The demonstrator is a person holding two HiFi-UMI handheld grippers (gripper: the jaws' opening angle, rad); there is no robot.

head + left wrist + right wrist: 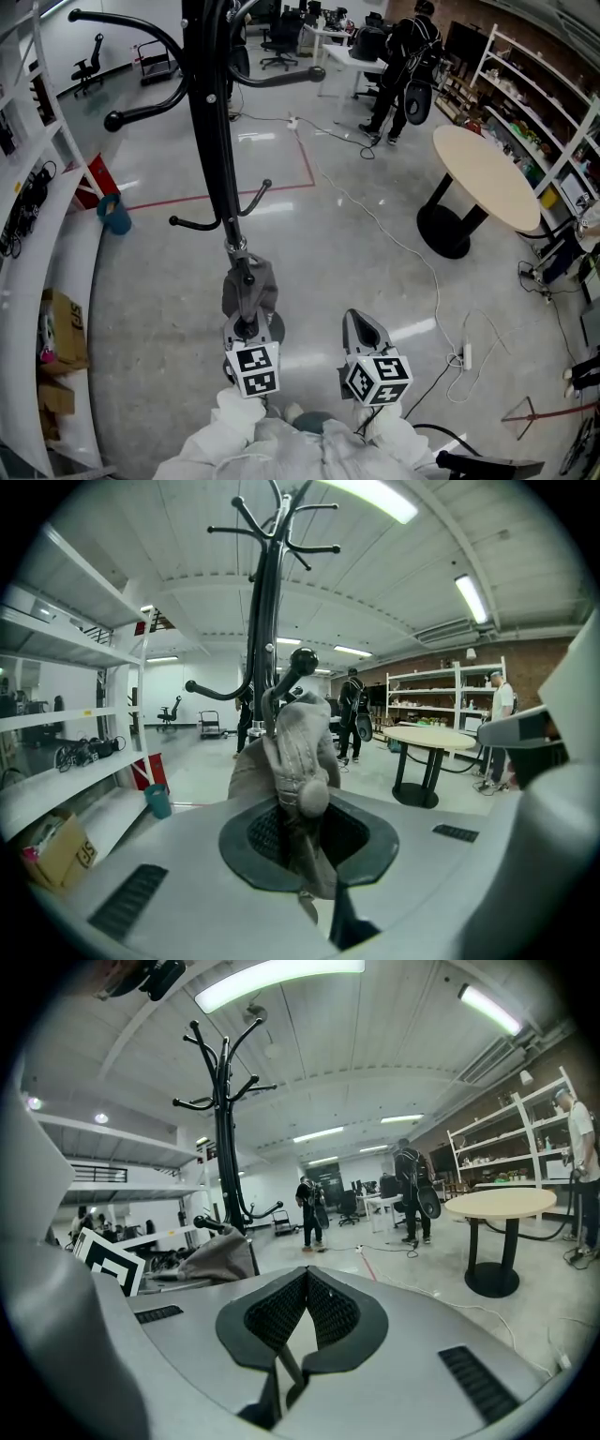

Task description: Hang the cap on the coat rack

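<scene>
In the head view a grey cap (263, 285) hangs bunched at the tip of my left gripper (246, 292), just in front of the foot of the black coat rack (214, 141). From the left gripper view, the left gripper (298, 803) is shut on the cap (298, 738), whose crown bulges out past the pads. A ball-tipped hook (302, 658) of the coat rack (260, 621) stands right behind and above the cap. My right gripper (362, 321) hovers to the right of the left one. Seen from its own view, the right gripper (305, 1277) is shut and empty, with the cap (221, 1258) and the coat rack (223, 1147) to its left.
A round beige table (487, 173) on a black base stands at the right. White shelving (37, 309) runs along the left, with a teal bucket (114, 214) on the floor beside it. A white cable (412, 253) snakes across the floor. A person (408, 56) stands far back.
</scene>
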